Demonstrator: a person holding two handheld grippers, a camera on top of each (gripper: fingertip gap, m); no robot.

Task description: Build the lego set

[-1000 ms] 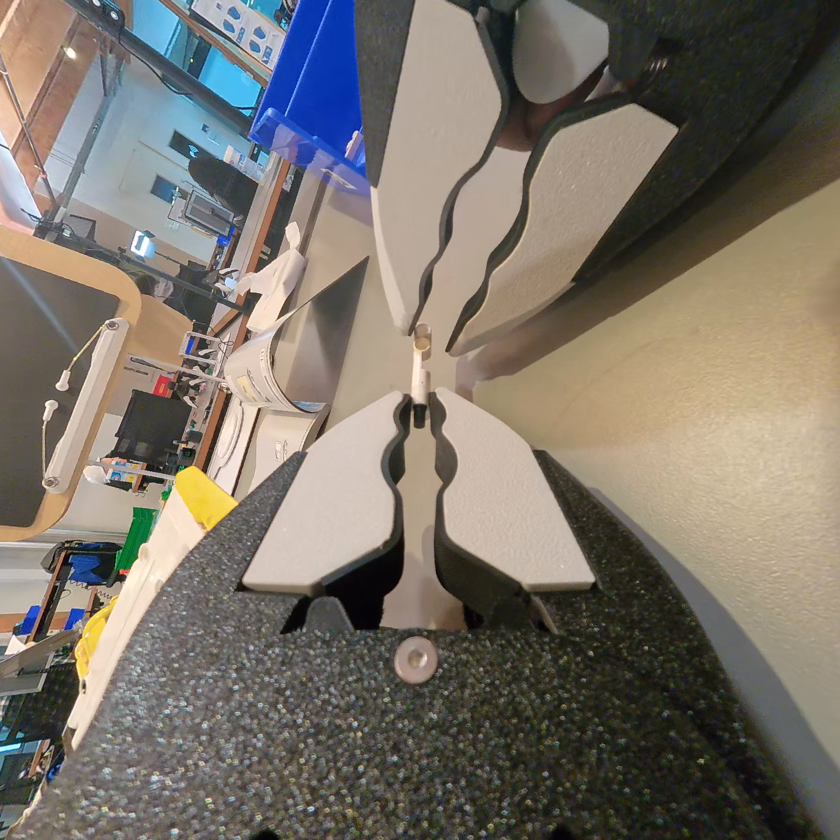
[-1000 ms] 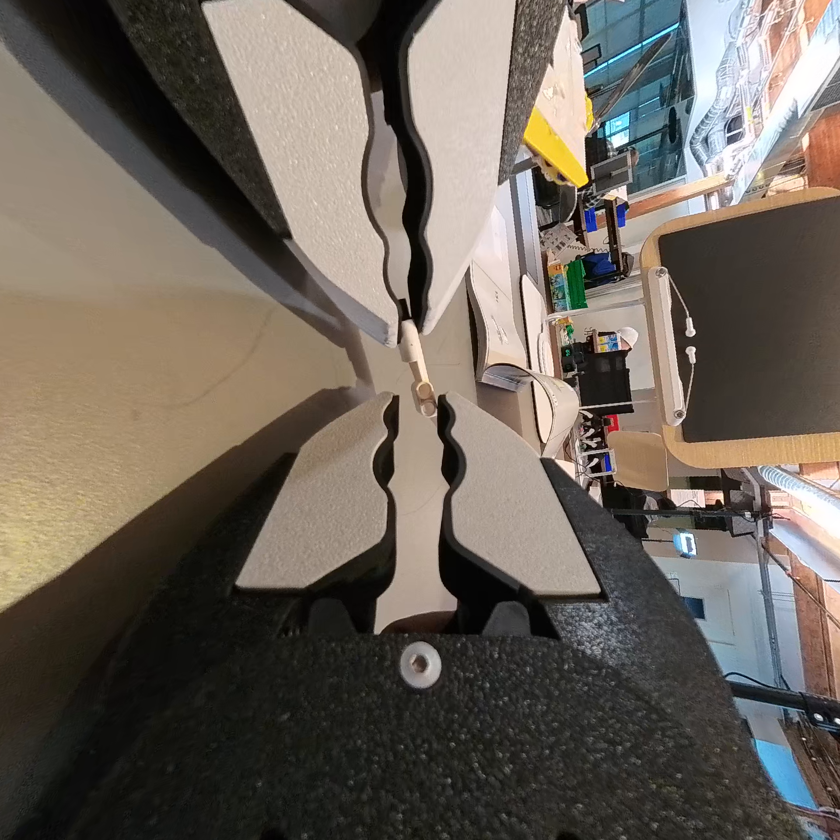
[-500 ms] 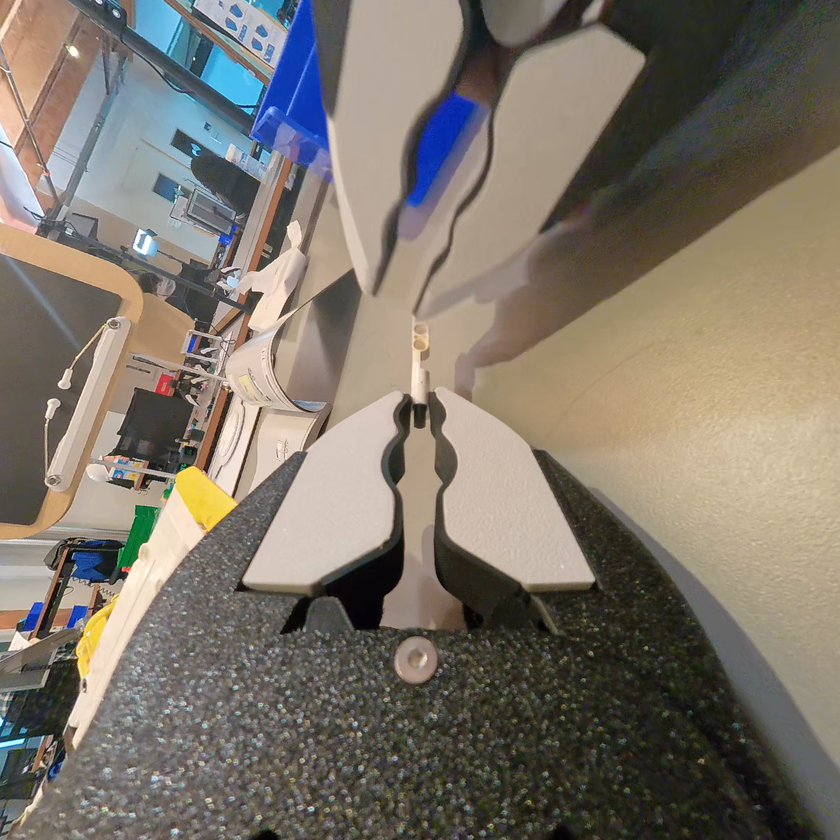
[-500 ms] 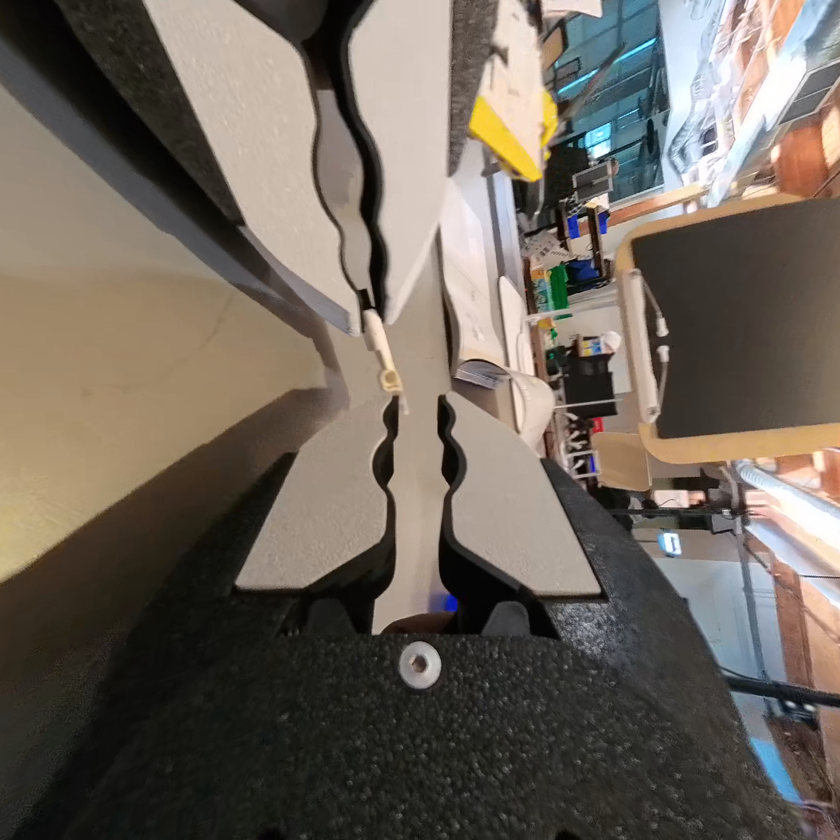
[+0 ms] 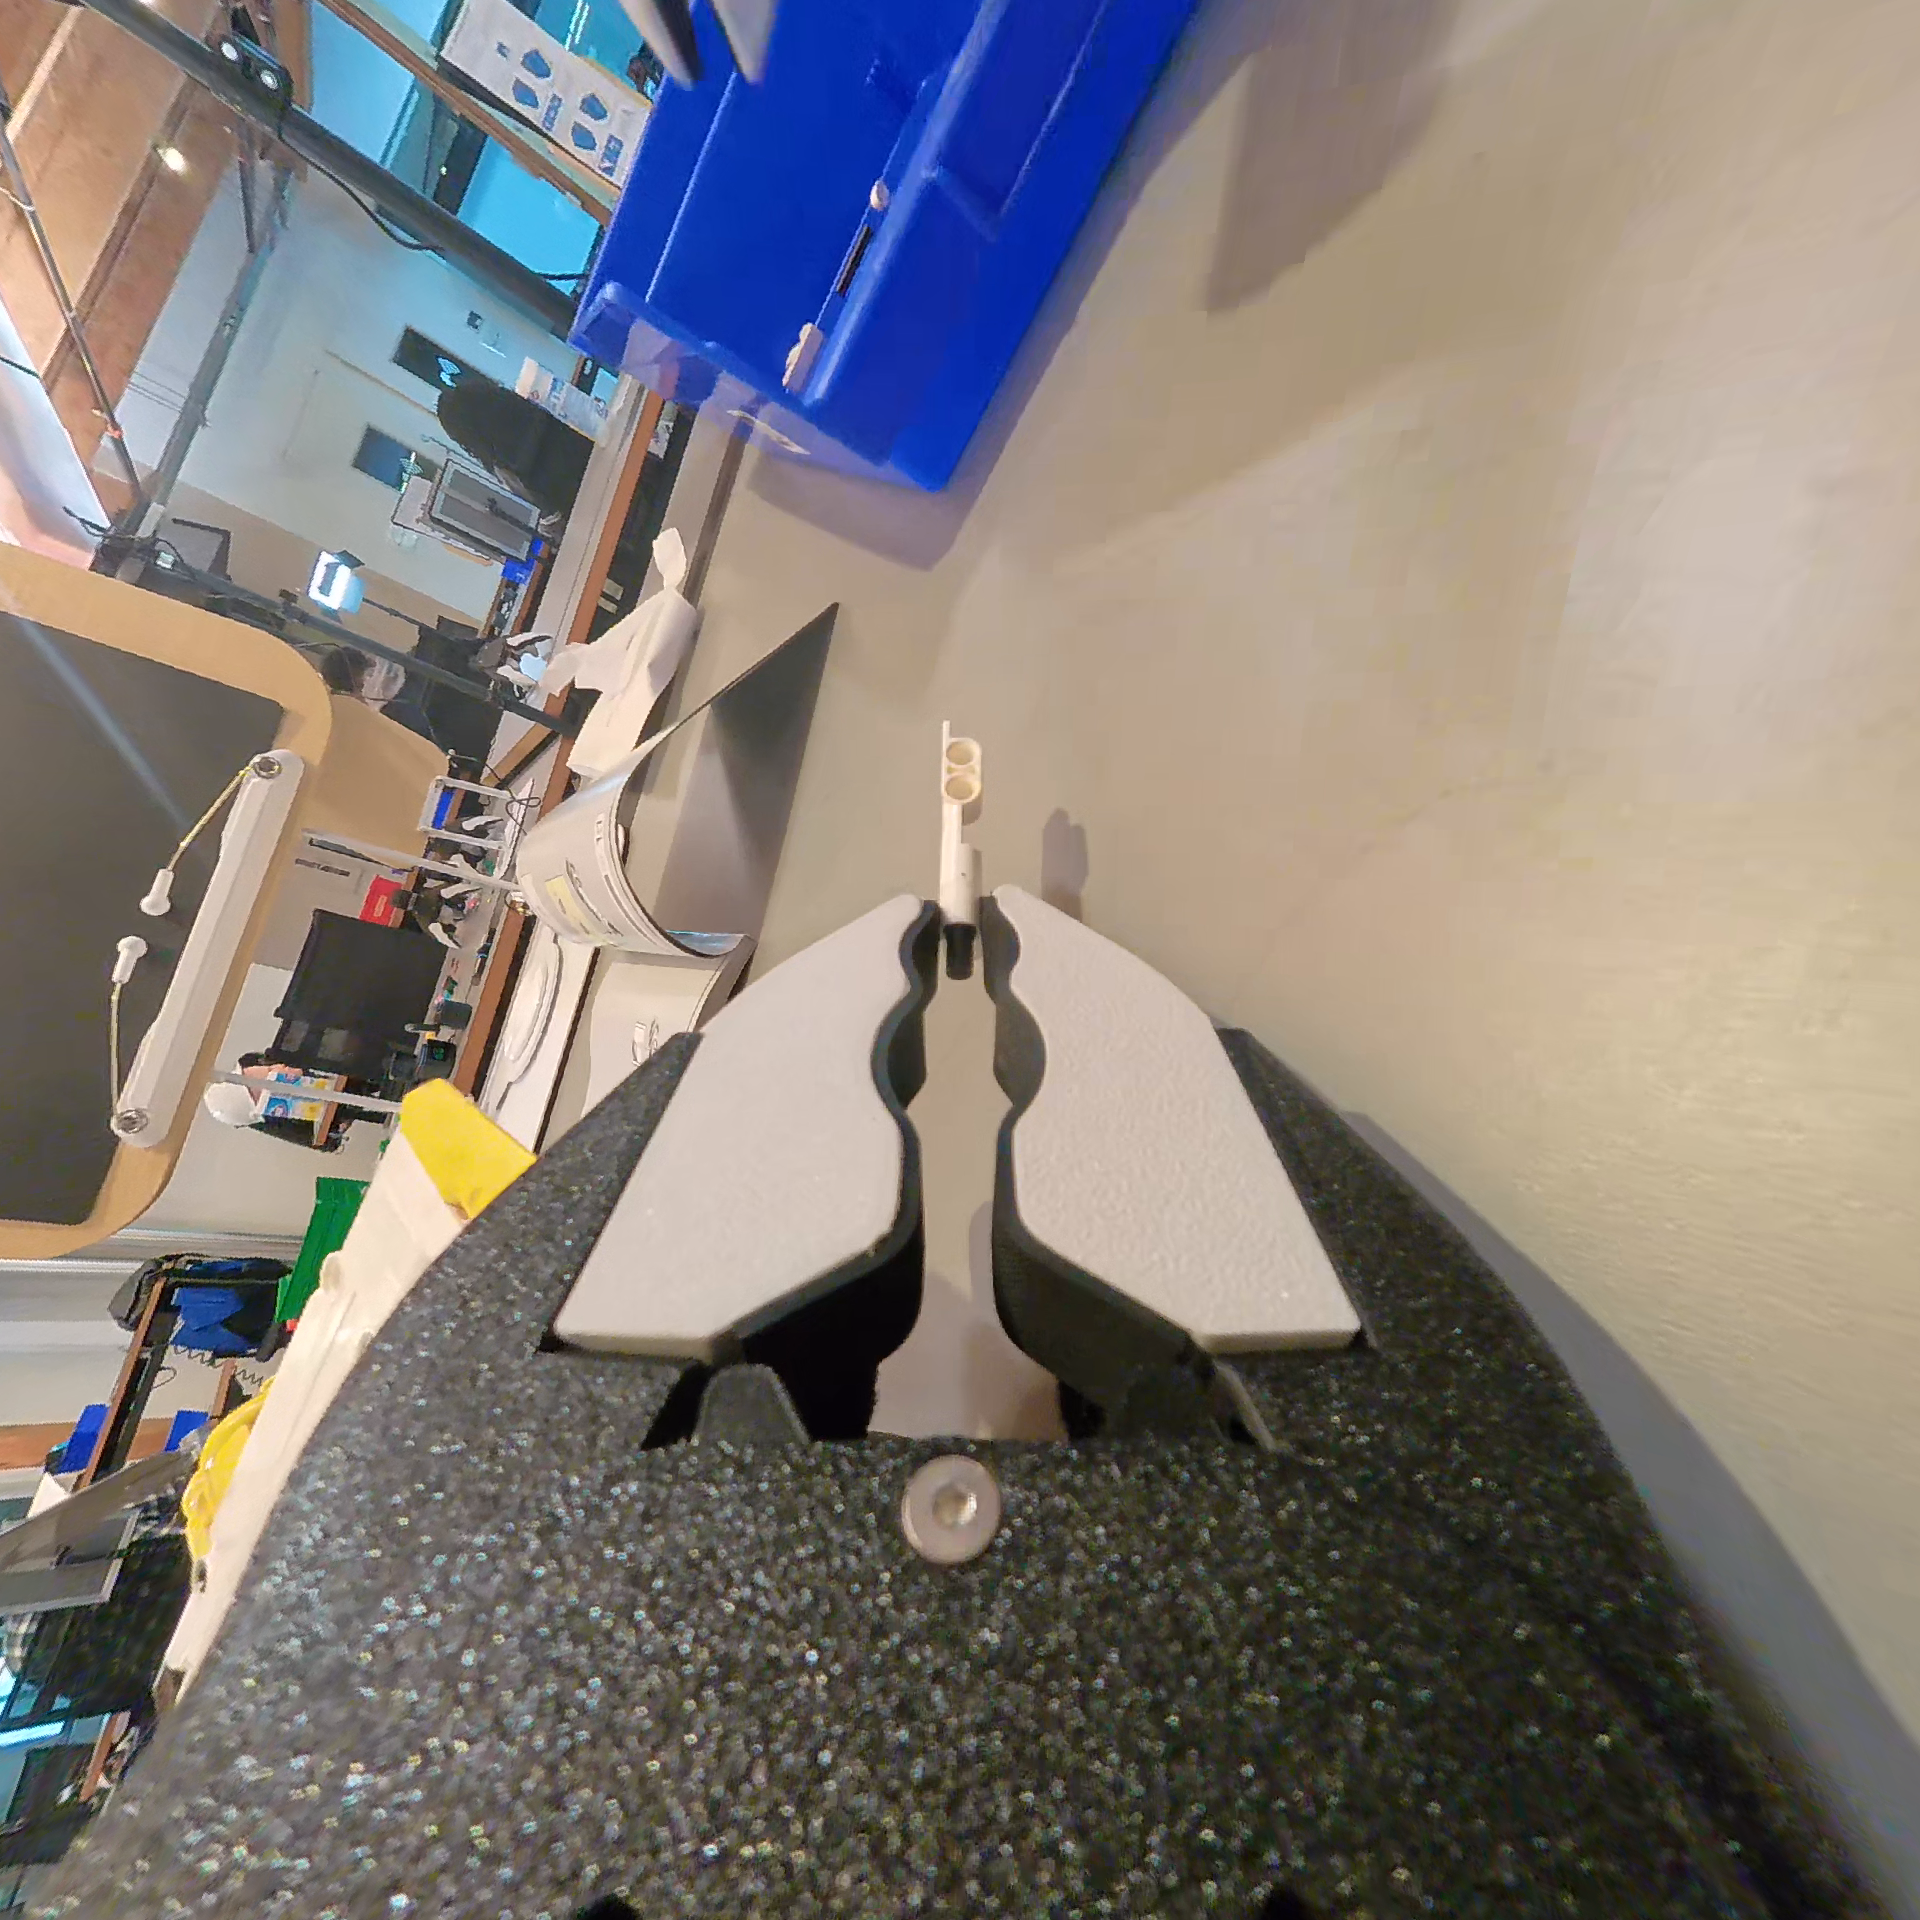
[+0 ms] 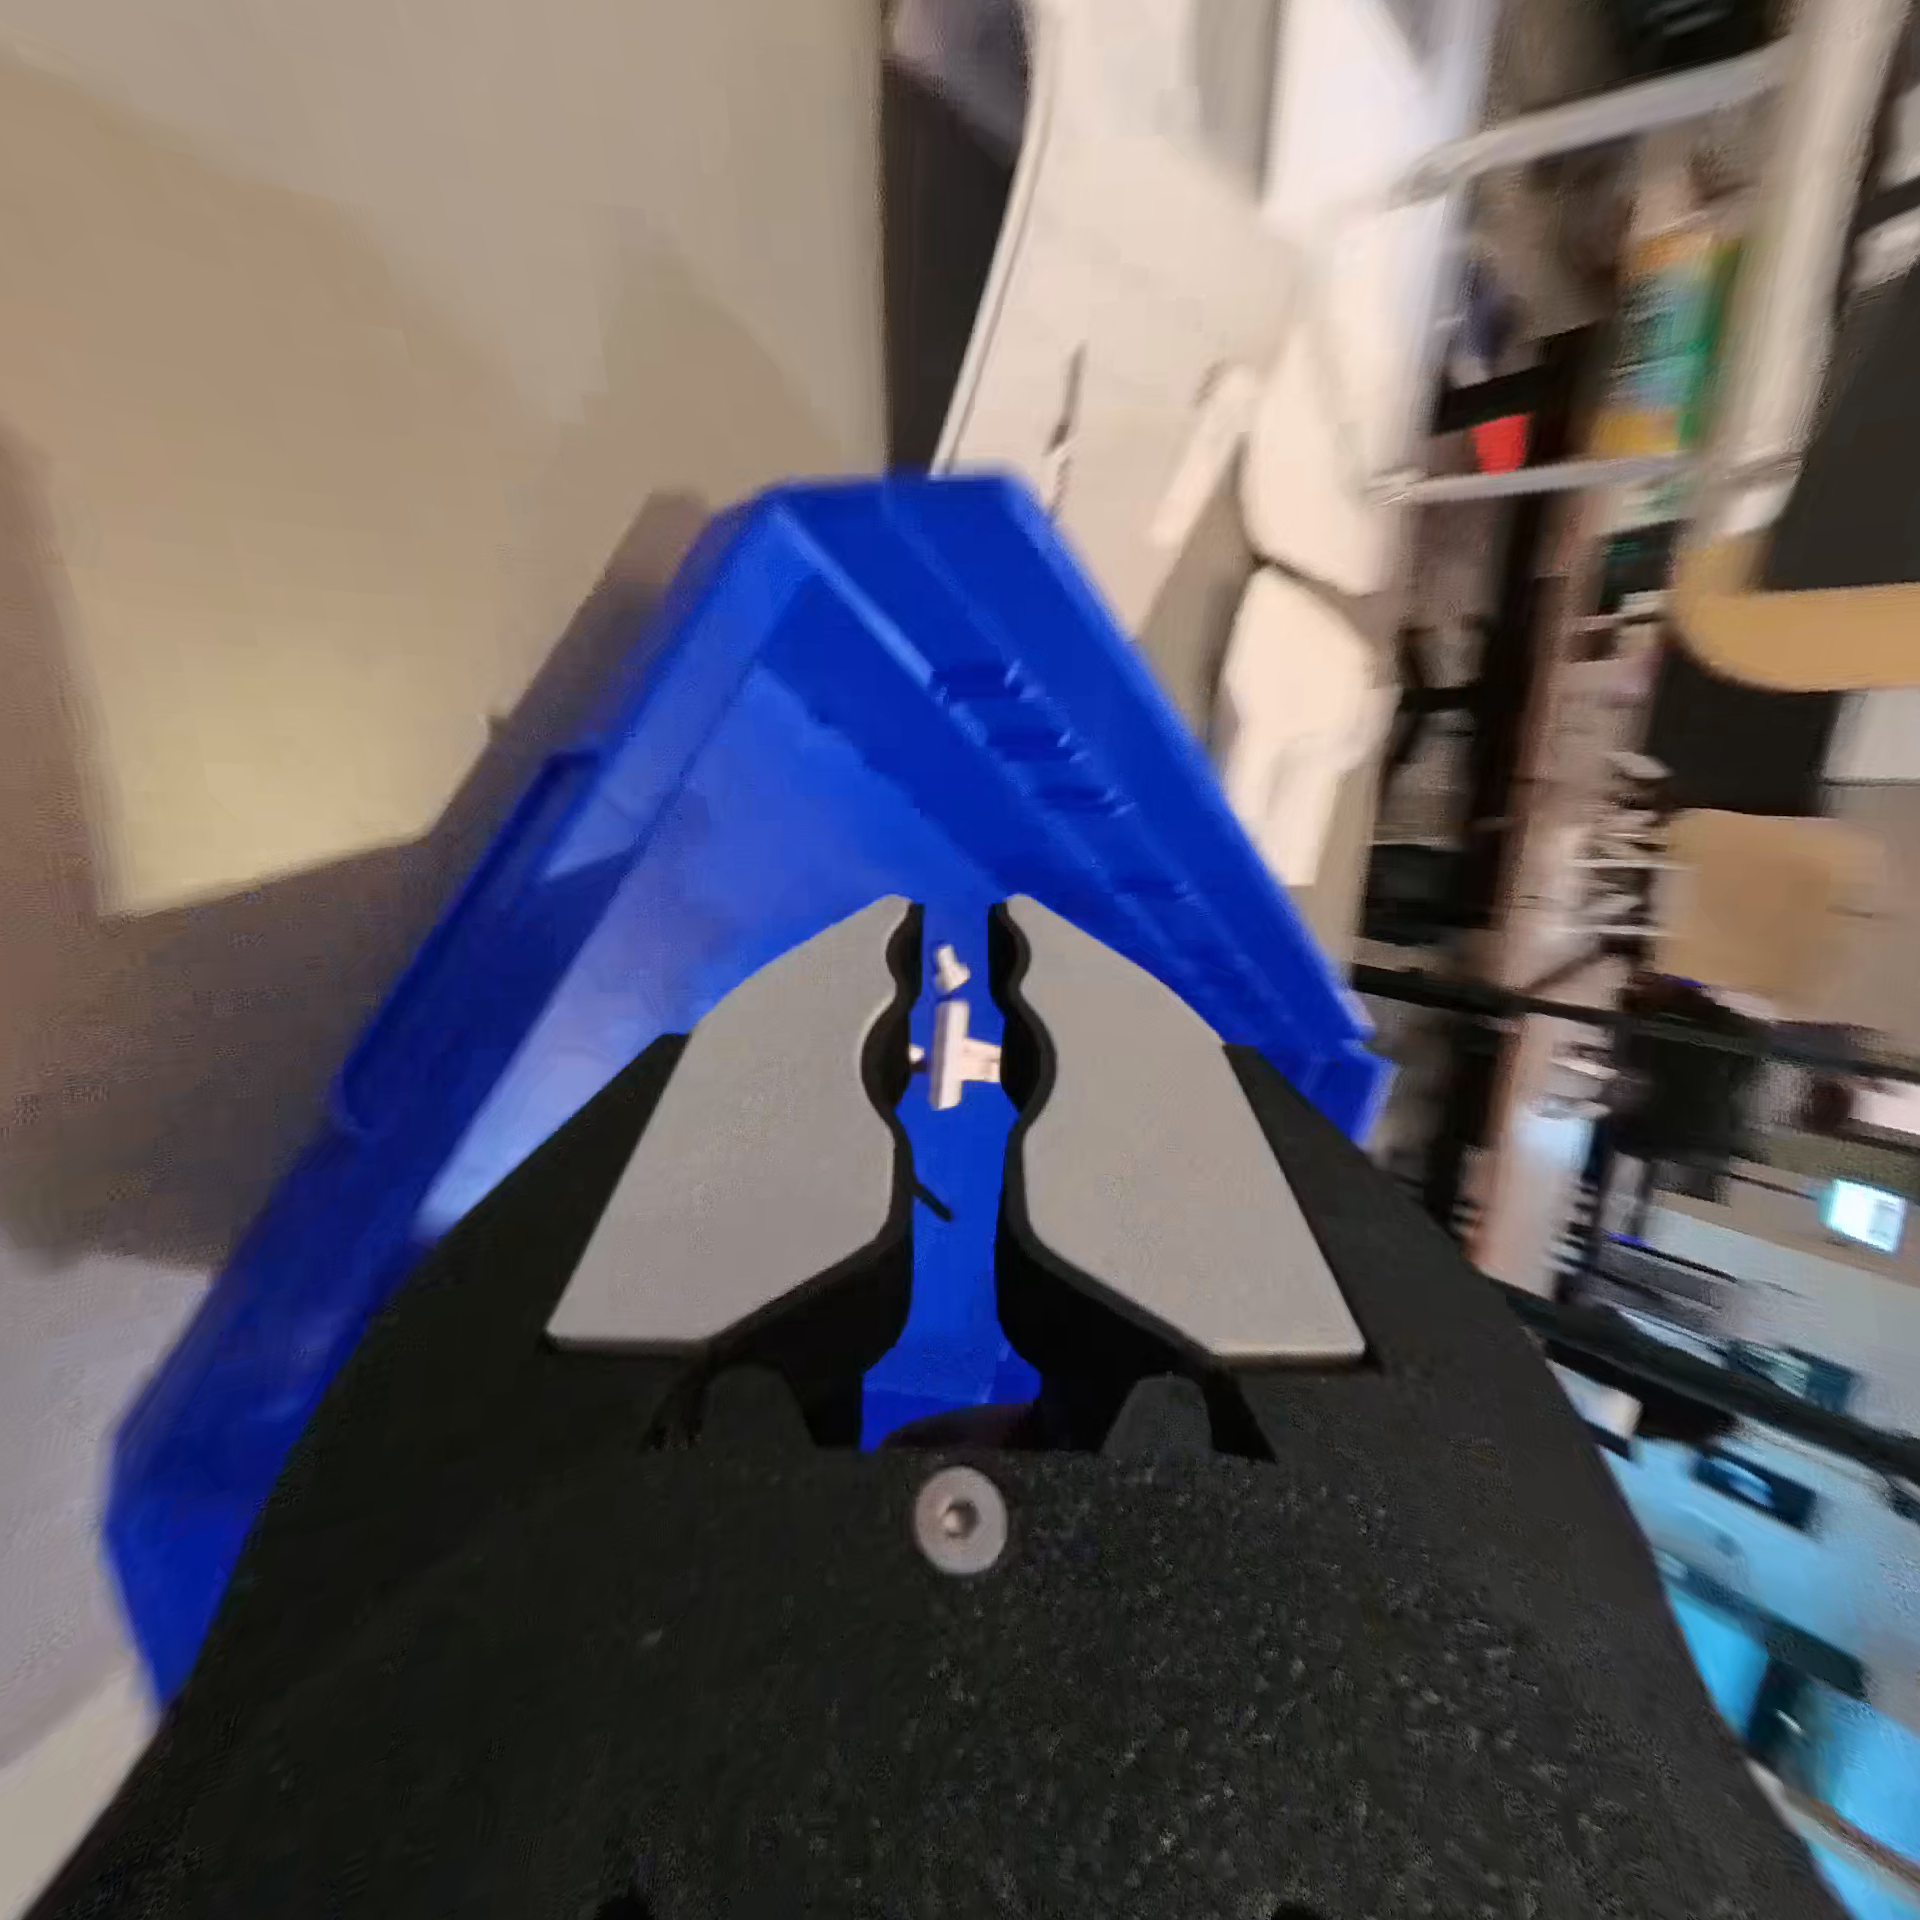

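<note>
My left gripper (image 5: 958, 914) is shut on the near end of a small white plastic part (image 5: 958, 821). The part sticks out forward above the beige table (image 5: 1455, 727) and ends in two small rings. My right gripper (image 6: 956, 914) is open and hangs over a blue bin (image 6: 727, 831); that view is blurred. Through the gap between its fingers I see small white parts (image 6: 951, 1039) that seem to lie on the bin floor. In the left wrist view the bin (image 5: 883, 260) stands at the far side, and the right gripper's fingertips (image 5: 717, 42) show at the top edge.
In the left wrist view a curled white sheet (image 5: 582, 873) and a dark grey sheet (image 5: 758, 748) lie to the left of the held part. White tissue (image 5: 634, 644) lies behind them. A yellow and white object (image 5: 457, 1143) is near left. Across from one pair of fingers to the other is roughly 25 cm.
My right gripper drew back from the far end of the white part and swung over the blue bin, its jaws a little narrower. My left gripper kept still with the part.
</note>
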